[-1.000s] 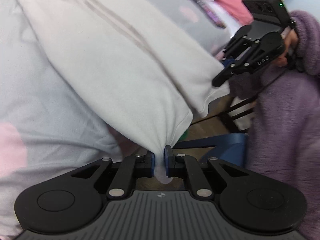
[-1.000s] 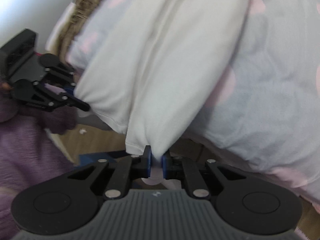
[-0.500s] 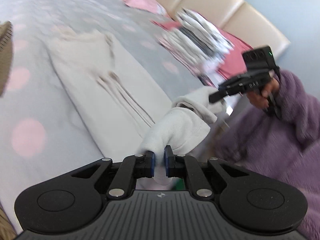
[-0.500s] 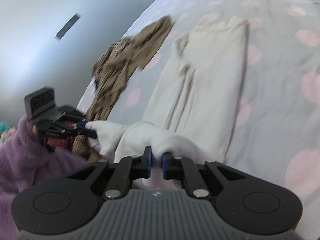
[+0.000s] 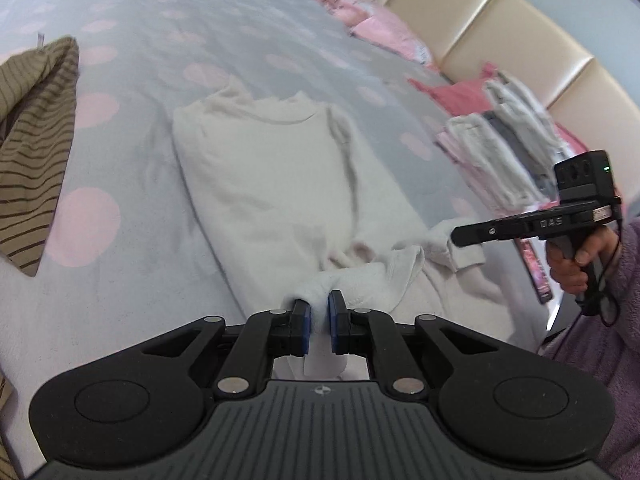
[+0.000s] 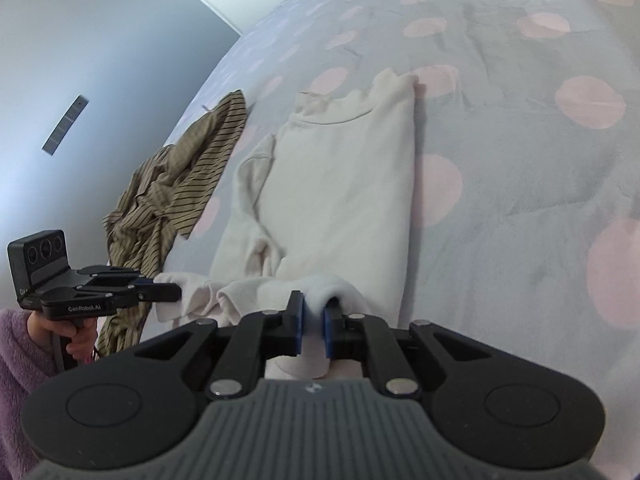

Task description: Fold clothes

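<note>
A cream long-sleeved top [image 5: 264, 168] lies flat on the bed, collar away from me, sleeves folded in; it also shows in the right wrist view [image 6: 344, 184]. My left gripper [image 5: 318, 322] is shut on the top's bunched hem at its near left corner. My right gripper [image 6: 313, 326] is shut on the hem at the near right corner. Each gripper shows in the other's view, the right one [image 5: 464, 236] and the left one [image 6: 168, 292], both at the hem over the bed's near edge.
The grey bedspread [image 5: 208, 20] has pink dots. A brown striped garment [image 5: 36, 128] lies crumpled left of the top. Folded clothes [image 5: 500, 140] are stacked at the right by the beige headboard [image 5: 500, 32]. A purple sleeve [image 5: 608, 344] is close on the right.
Both grippers have swung up over the bed with the hem still held. The top, which hung down off the edge, now lies spread flat with the hem bunched near me.
</note>
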`<state>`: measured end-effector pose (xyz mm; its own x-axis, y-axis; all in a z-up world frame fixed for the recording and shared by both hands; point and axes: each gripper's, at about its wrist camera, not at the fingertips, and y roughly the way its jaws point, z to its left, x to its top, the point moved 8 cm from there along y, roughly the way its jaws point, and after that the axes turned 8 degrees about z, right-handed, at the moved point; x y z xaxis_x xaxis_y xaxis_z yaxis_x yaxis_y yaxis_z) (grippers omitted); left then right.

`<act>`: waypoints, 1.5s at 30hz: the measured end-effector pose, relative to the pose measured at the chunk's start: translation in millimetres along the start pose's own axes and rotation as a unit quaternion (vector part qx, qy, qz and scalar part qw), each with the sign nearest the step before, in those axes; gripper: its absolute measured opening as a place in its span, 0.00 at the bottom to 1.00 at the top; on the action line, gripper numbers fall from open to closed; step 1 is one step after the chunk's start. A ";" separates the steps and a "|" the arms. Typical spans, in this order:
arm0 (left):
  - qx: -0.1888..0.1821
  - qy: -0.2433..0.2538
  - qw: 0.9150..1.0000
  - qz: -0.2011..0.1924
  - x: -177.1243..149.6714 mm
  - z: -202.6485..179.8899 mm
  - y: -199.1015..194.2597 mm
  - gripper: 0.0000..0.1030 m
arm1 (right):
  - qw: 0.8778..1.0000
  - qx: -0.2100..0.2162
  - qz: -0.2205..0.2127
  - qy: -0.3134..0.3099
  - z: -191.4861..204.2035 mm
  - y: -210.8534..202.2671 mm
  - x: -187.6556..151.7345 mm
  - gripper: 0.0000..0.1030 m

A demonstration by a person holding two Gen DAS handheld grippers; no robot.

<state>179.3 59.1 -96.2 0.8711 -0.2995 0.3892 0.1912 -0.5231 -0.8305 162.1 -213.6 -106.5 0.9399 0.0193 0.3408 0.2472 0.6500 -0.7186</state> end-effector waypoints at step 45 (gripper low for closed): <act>0.094 0.035 0.995 0.006 -55.1 -59.6 -13.4 0.38 | 0.991 -0.118 -0.005 -0.057 15.6 -38.2 -71.3 0.37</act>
<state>101.7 35.0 -82.8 0.8417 -0.3633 0.3994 0.2675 -0.3619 -0.8930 81.9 -228.0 -93.9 0.9079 0.1087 0.4048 0.3169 0.4541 -0.8327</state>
